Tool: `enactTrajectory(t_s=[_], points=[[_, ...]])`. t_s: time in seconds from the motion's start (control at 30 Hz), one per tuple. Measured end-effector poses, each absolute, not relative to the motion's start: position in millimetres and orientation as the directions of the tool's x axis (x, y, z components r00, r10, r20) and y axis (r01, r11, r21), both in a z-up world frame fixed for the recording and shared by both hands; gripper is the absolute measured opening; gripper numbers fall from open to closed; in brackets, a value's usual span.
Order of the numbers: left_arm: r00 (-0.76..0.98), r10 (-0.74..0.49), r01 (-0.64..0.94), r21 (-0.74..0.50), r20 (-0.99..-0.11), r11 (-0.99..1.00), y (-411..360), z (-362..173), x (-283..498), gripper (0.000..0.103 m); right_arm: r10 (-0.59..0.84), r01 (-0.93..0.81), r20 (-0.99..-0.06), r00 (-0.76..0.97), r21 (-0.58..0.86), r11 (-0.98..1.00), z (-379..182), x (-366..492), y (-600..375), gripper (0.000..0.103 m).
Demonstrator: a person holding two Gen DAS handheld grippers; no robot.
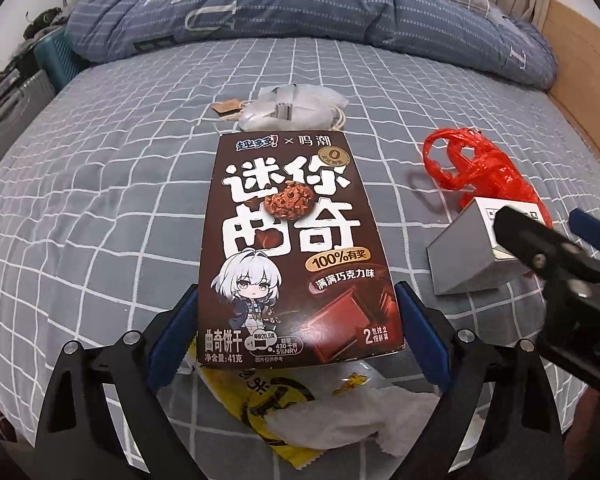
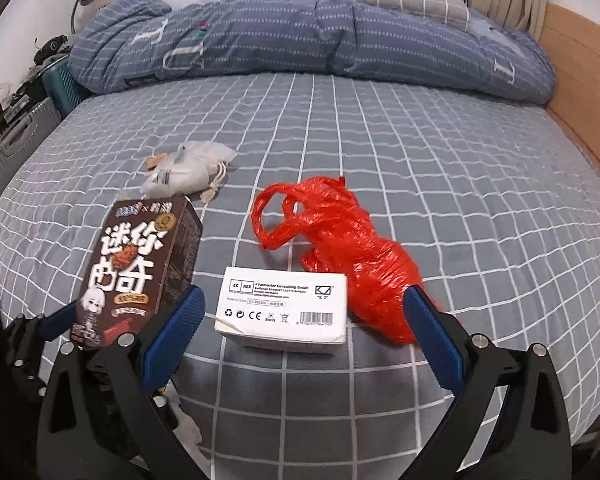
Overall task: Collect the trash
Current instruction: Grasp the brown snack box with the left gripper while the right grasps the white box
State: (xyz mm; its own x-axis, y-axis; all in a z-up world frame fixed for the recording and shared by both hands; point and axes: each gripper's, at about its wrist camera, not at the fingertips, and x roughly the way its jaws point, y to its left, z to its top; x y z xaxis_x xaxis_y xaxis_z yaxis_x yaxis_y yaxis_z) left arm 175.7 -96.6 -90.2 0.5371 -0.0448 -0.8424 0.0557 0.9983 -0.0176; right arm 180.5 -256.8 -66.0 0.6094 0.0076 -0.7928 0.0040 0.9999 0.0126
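While your left gripper clamps the brown cookie box above the bed, your right gripper spreads wide around the white box, red bag touching it

Cookie box — "100%有奖", "41克"; white box — "CE", "EC REP".

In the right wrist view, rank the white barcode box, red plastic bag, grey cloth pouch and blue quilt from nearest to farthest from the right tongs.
1. White cardboard barcode box, between the open jaws.
2. Crumpled red plastic bag, just behind, right.
3. Grey cloth drawstring pouch, farther back, left.
4. Blue quilt, along the bed's far end.
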Motion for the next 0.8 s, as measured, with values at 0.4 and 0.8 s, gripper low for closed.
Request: enactTrajectory(t_s=[0.4, 0.8], points=[[0.545, -0.057, 0.059, -0.029, -0.836, 0.998, -85.3, -85.1, 171.3, 0.090, 0.018, 0.008, -0.826, 0.564, 0.027, 1.000, -87.8, 189.1, -252.9, 0.067], [0.569, -0.066, 0.067, -0.034, -0.820, 0.997, -83.8, -80.6, 163.1, 0.090, 0.015, 0.018, -0.806, 0.592, 0.032, 0.999, -70.3, 175.2, -260.9, 0.067]])
